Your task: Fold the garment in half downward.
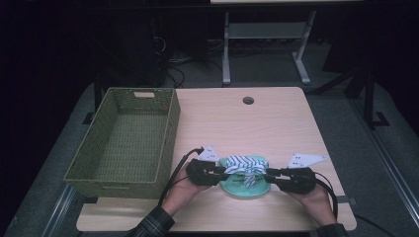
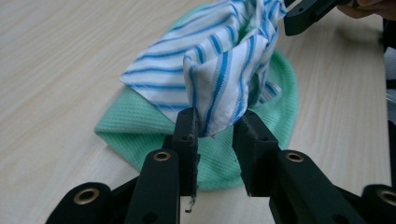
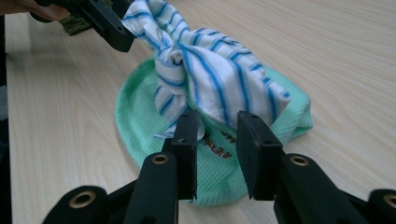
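A white cloth with blue stripes (image 1: 245,163) is bunched on top of a folded green cloth (image 1: 236,189) near the table's front edge. My left gripper (image 1: 225,171) reaches in from the left and my right gripper (image 1: 270,174) from the right, each at one end of the striped cloth. In the left gripper view the jaws (image 2: 215,128) stand apart with a striped corner (image 2: 219,88) hanging loosely between them. The right gripper view shows the same: parted jaws (image 3: 218,128), with the striped cloth (image 3: 210,74) just beyond them and the green cloth (image 3: 140,116) under it.
A green woven basket (image 1: 170,133) stands at the table's left side, close to my left hand. The wooden table (image 1: 247,123) has a round cable hole (image 1: 248,100) at the back. Desk legs and cables lie on the floor beyond.
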Motion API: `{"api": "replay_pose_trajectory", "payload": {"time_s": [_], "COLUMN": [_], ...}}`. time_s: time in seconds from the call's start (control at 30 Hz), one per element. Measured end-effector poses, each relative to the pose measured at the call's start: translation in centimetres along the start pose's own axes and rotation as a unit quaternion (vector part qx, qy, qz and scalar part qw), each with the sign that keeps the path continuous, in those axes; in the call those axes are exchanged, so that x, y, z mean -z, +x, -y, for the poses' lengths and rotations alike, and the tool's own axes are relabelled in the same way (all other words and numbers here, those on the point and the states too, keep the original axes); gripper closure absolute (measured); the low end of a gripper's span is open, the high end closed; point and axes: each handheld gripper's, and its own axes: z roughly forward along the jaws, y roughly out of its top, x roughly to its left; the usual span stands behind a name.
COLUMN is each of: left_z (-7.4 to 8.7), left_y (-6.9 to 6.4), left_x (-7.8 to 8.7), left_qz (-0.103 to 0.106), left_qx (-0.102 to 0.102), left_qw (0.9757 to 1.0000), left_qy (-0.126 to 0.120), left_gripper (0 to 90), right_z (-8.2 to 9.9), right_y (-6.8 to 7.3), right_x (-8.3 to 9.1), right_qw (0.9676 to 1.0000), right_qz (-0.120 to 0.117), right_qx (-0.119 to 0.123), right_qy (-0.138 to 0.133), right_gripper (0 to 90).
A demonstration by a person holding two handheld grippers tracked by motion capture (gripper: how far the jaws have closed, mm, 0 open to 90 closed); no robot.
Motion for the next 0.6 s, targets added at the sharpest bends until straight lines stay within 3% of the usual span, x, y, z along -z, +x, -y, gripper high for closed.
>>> {"api": "replay_pose_trajectory", "payload": {"time_s": [0.17, 0.27, 0.33, 0.43, 0.6], "left_z": [-0.2, -0.8, -1.3, -2.1, -3.1], "left_y": [-0.2, 0.1, 0.5, 1.1, 2.0], "left_x": [1.2, 2.1, 2.4, 2.2, 1.1], "left_qz": [0.004, 0.003, 0.0, -0.009, -0.016], "left_qx": [-0.001, 0.004, 0.012, 0.021, 0.034], "left_qw": [0.9998, 0.9995, 0.999, 0.999, 0.9988], "left_qy": [-0.017, -0.031, -0.043, -0.038, -0.031], "left_gripper": [64.9, 66.2, 74.6, 85.4, 89.3], "right_z": [-0.2, -0.9, -1.4, -2.3, -3.7], "right_y": [0.1, -0.3, -0.8, -1.6, -3.1], "right_x": [1.1, 1.7, 1.8, 1.4, 0.1], "right_qw": [0.9999, 0.9995, 0.9994, 0.9992, 0.9993], "right_qz": [0.003, 0.011, 0.016, 0.028, 0.032], "right_qx": [0.001, -0.002, -0.003, -0.001, -0.009], "right_qy": [-0.016, -0.028, -0.03, -0.027, -0.016], "right_gripper": [70.5, 78.0, 84.8, 89.6, 89.8]}}
